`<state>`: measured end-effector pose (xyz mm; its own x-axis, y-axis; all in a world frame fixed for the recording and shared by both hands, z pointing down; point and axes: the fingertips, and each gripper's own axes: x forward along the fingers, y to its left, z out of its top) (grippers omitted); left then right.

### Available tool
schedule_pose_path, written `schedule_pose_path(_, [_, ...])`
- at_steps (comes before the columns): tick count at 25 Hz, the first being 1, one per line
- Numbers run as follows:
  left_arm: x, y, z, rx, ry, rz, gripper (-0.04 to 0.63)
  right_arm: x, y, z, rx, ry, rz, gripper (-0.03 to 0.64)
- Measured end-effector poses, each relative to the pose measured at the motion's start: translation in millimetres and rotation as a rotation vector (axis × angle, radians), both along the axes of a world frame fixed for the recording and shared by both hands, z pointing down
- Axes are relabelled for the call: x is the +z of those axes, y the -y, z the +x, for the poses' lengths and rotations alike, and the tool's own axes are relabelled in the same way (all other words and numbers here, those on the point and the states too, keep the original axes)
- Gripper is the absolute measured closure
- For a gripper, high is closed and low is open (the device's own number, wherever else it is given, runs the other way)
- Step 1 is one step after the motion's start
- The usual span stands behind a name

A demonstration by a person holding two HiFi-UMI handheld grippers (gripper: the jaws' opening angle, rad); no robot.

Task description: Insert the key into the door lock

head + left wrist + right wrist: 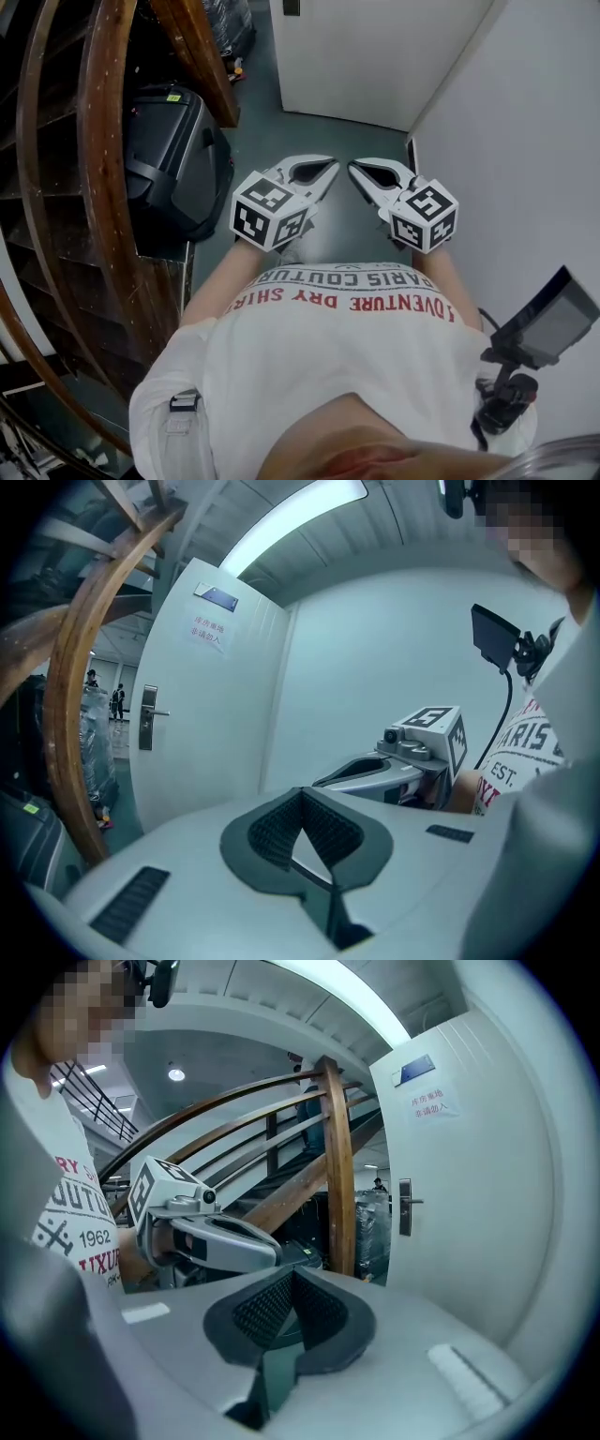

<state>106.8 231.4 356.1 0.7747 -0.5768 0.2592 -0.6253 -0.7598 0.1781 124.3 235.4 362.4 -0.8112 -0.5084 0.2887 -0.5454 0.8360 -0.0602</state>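
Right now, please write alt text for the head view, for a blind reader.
A person in a white T-shirt holds the left claw and right claw, both shut and empty, toward a white door. A curved wooden stair railing and a black case stand at left.

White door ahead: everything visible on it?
The plain white door stands upright beside a white wall. A silver lever handle on a tall plate sits near its left edge at mid height. High up are a small blue plaque and, below it, a paper notice with red print, too small to read. No keyhole can be made out. Nothing touches it; whether it is latched is unclear.
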Motion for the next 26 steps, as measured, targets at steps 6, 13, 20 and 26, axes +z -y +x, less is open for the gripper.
schedule_pose_path(6, [-5.9,-33.2,-3.8,-0.010,0.019,0.009,0.594,-9.3,-31.9,-0.4,0.002,0.008,0.030,0.615])
schedule_pose_path(13, [-5.7,-53.6,-4.0,-0.018,0.028,0.016,0.594,-11.8,-50.4,5.1,0.008,0.003,0.055,0.616])
schedule_pose_path(20, [-10.2,-63.6,-2.1,-0.030,0.027,0.023,0.594,-18.7,-62.8,6.0,0.000,0.002,0.071,0.615])
schedule_pose_path(26, [-9.3,-70.7,3.0,-0.032,0.034,0.027,0.594,-16.3,-73.9,9.2,-0.018,0.003,0.076,0.616])
